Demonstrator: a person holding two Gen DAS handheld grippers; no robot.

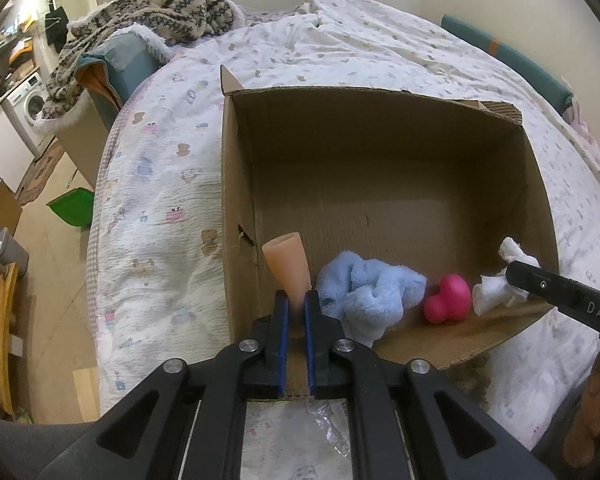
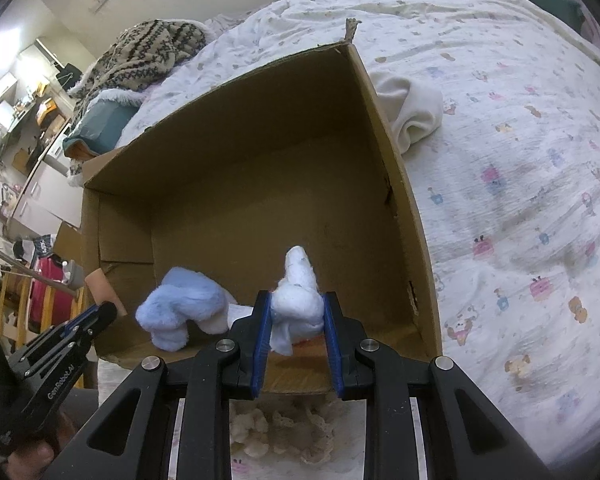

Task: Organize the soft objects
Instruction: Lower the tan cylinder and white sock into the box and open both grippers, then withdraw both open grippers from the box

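Reaching over the near rim of the cardboard box (image 1: 236,184), the left gripper (image 1: 296,300) is clamped on a peach cone (image 1: 286,266), narrow end pinched, wide mouth pointing up and away. The right gripper (image 2: 296,312) is closed on a white wad (image 2: 298,292), held upright above the box floor beside the blue plush cloth (image 2: 180,308).

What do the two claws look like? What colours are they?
Both are black with blue pads inside the fingers and round silver bolts on the joints. The left claw has "GenRobot.AI" written in white on its side. The right claw shows white letters "DAS".
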